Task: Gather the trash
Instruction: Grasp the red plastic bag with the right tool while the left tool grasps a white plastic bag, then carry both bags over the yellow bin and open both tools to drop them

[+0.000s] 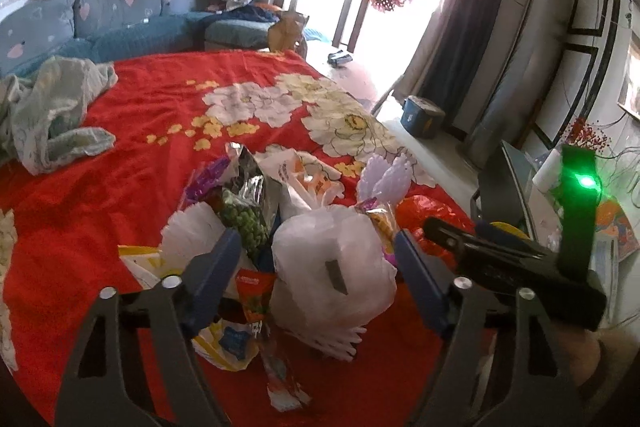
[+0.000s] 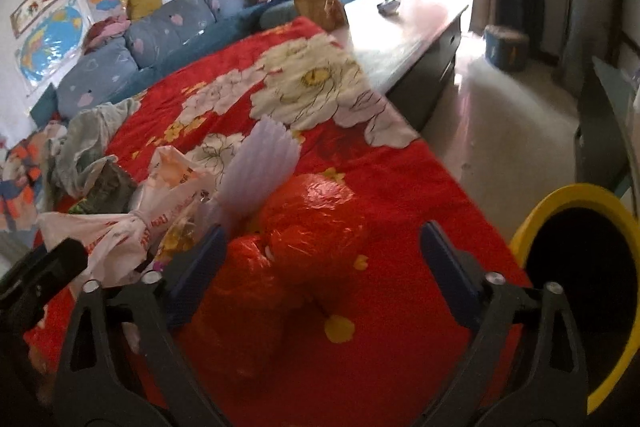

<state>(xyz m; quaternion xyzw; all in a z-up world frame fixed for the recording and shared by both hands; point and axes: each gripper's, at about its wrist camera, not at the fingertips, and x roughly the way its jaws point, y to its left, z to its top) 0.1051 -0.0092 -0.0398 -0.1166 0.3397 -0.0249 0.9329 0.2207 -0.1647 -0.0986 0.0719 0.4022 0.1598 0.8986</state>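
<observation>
A pile of trash lies on the red flowered bedspread (image 1: pixel 152 131). In the left wrist view my left gripper (image 1: pixel 316 251) stands open around a tied white plastic bag (image 1: pixel 332 267); its blue pads are beside the bag, not pressing on it. Around it lie a green-pea snack packet (image 1: pixel 244 219), a printed white bag (image 1: pixel 304 179) and an orange wrapper (image 1: pixel 252 291). In the right wrist view my right gripper (image 2: pixel 322 239) is open over a crumpled red plastic bag (image 2: pixel 312 227), with a gap at each pad. A yellow-rimmed bin (image 2: pixel 576 203) stands at the bed's right edge.
A grey-green cloth (image 1: pixel 60 115) lies at the left of the bed, and a blue sofa (image 1: pixel 120 11) stands behind it. A dark low table (image 2: pixel 400 39) and a blue box (image 1: pixel 424 115) stand on the floor to the right. The right tool's black body (image 1: pixel 500 259) is beside the pile.
</observation>
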